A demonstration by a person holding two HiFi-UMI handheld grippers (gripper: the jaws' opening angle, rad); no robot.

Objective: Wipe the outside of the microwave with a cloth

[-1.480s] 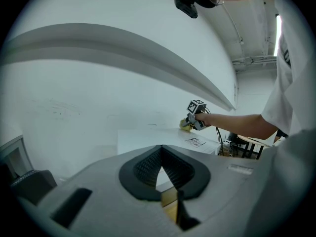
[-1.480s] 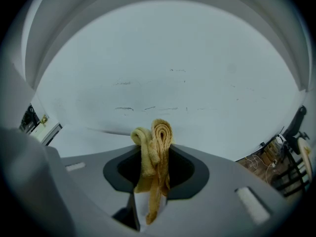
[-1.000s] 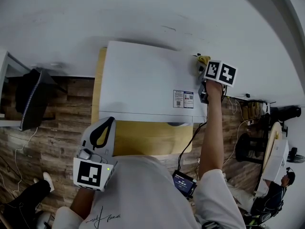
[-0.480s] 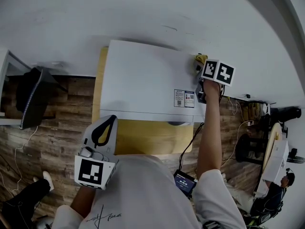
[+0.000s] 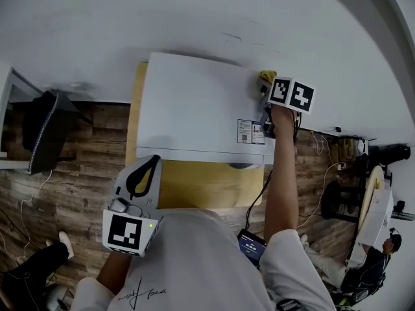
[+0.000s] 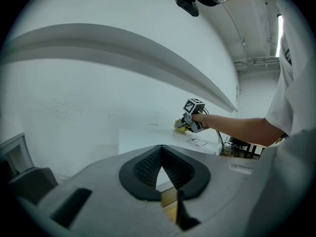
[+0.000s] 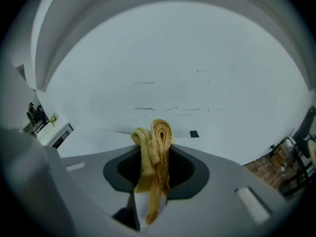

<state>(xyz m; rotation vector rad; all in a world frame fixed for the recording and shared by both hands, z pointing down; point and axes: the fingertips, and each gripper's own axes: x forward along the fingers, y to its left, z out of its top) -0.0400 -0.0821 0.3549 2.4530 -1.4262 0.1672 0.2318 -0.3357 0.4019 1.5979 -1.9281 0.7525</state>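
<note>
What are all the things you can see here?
microwave: one, white, on the table by the wall
stickers: two, white, on the microwave's top
cloth: one, yellow, at the microwave's back right corner
table: one, light wood, under the microwave
floor: one, brown wood, below
left hand-held gripper: one, grey, shut, empty, in front of the table
right hand-held gripper: one, grey, shut on the cloth

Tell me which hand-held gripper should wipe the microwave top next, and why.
Right. The right hand-held gripper is shut on the yellow cloth over the back right corner of the microwave; the left hand-held gripper is empty, close to the person's shirt.
</note>
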